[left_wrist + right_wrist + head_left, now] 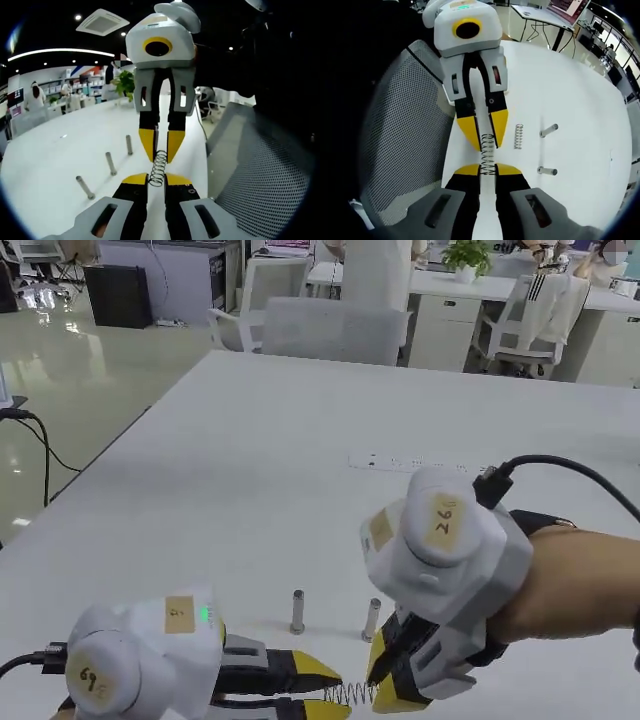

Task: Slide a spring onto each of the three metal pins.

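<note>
The left gripper (156, 179) and the right gripper (488, 170) meet tip to tip, each clamped on one end of the same spring (488, 150), a thin silver coil held straight between them at the white table's (250, 490) near edge. A second spring (518, 136) lies loose beside it. Three short grey pins (110, 163) stand upright nearby, and grey mesh (260, 170) borders the table.
</note>
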`<action>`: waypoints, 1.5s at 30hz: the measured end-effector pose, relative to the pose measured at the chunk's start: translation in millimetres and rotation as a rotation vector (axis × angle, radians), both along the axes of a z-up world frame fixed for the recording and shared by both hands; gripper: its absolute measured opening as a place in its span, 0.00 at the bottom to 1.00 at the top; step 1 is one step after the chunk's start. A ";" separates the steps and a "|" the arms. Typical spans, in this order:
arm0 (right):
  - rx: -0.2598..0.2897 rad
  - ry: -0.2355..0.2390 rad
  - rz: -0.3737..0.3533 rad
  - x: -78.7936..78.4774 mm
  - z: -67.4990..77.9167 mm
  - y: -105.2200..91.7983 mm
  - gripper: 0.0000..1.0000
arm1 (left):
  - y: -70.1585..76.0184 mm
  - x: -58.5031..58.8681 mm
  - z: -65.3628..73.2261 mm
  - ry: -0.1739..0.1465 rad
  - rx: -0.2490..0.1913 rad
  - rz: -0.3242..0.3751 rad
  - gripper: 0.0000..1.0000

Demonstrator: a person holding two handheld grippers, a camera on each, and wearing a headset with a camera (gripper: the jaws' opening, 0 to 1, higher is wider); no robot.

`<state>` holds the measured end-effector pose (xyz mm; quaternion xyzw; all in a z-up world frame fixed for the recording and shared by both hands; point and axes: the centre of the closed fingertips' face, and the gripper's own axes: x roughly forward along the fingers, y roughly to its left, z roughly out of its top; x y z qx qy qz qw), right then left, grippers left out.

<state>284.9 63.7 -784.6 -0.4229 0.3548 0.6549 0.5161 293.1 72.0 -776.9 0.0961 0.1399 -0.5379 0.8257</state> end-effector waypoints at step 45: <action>0.122 -0.012 0.004 -5.2 30.3 35.5 0.10 | -1.5 3.1 7.0 -0.030 -0.010 -0.003 0.02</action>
